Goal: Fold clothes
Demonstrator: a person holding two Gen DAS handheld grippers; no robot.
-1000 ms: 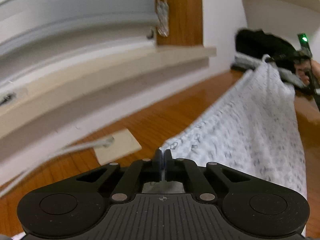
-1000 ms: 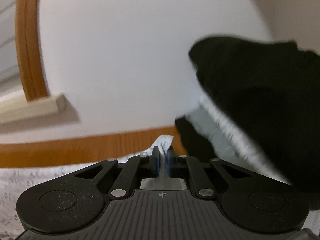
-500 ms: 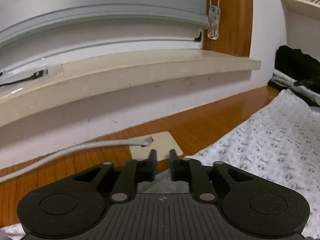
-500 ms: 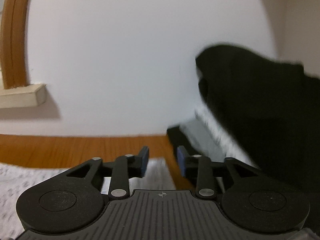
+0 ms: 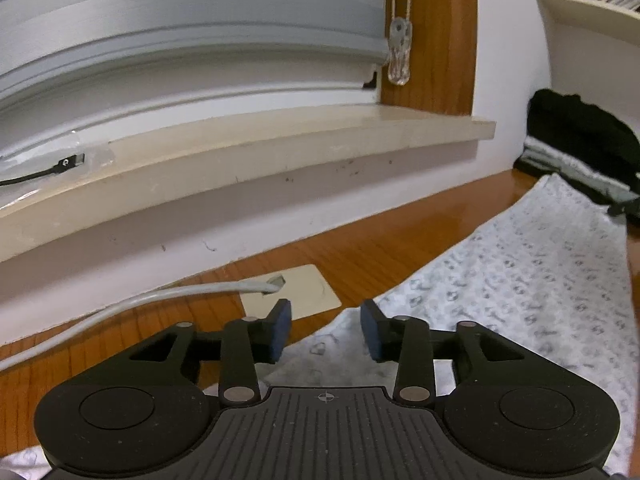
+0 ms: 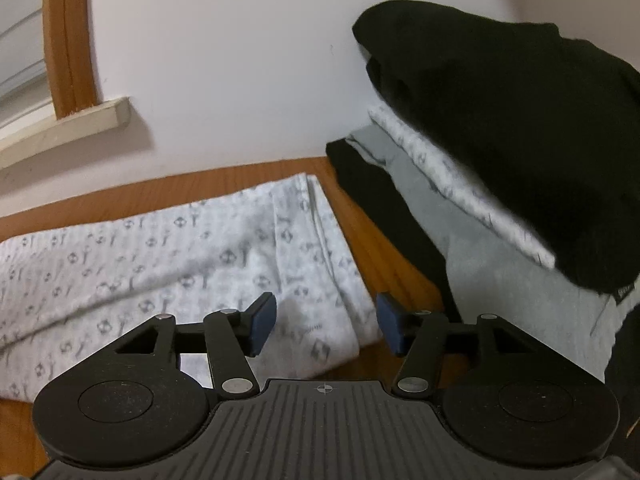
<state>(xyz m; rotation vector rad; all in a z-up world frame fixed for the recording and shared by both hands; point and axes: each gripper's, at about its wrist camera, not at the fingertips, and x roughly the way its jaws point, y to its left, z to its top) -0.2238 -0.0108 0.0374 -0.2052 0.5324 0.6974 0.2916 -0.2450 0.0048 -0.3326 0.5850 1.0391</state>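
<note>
— Where do the fingers stand?
— Both pairs are apart and hold nothing. The left gripper (image 5: 325, 330) hovers over a corner of the patterned white garment (image 5: 520, 280); the right gripper (image 6: 326, 326) is over its folded end.
— And its edges?
— It lies flat on the wooden surface (image 5: 360, 248), bare wood between it and the wall.
— Anything only one view shows?
— Left: a grey cable (image 5: 160, 296) and the windowsill (image 5: 280, 136). Right: the stack of folded clothes (image 6: 500, 160) close beside the garment.

Wooden table (image 5: 392, 240), patterned cloth (image 6: 160, 248), clothes stack (image 6: 500, 184)
</note>
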